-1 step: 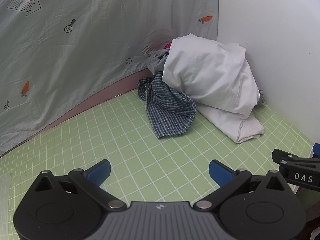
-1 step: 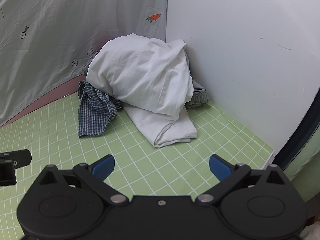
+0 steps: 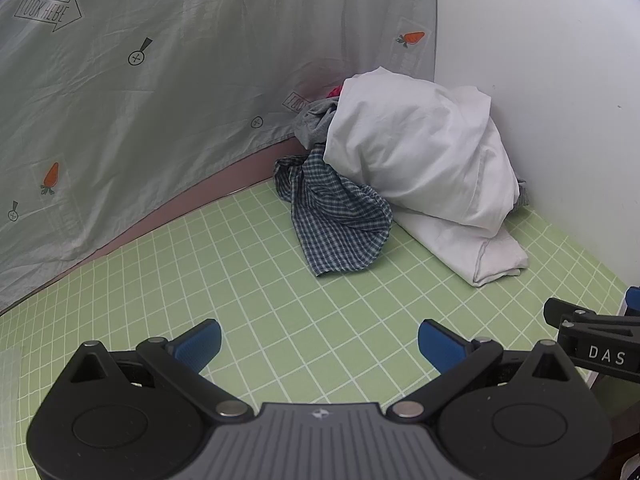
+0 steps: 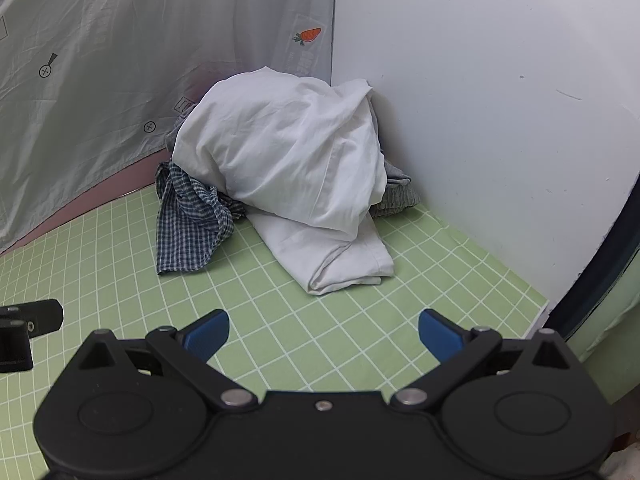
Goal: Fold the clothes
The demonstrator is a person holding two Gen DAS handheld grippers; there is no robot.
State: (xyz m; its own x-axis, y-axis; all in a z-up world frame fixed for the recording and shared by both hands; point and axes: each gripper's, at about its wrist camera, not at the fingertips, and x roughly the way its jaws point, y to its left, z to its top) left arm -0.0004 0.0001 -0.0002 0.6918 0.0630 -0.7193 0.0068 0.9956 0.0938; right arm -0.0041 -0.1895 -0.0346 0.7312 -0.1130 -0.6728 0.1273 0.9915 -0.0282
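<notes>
At the far left of both views we see the grey printed sheet (image 3: pixel 168 92) hanging as a backdrop, carrots and arrows dotted over it, filling the upper left of each frame. Below it runs the green grid mat (image 3: pixel 248 280), bare through the lower middle. Our left gripper (image 3: pixel 319 346) sits at the bottom centre of its own view with its blue pads spread wide and nothing between them. Moving right, the pile of clothes lies in the upper centre, tucked into the corner where sheet meets white wall (image 4: pixel 480 100): a blue checked garment (image 3: pixel 340 220) spills forward on the pile's left side, a grey piece (image 3: pixel 316 124) peeks out behind it, and a large white garment (image 3: pixel 416 160) is heaped on top and to the right. Our right gripper (image 4: pixel 324 330) is likewise released, jaws apart, empty, well short of the pile.
</notes>
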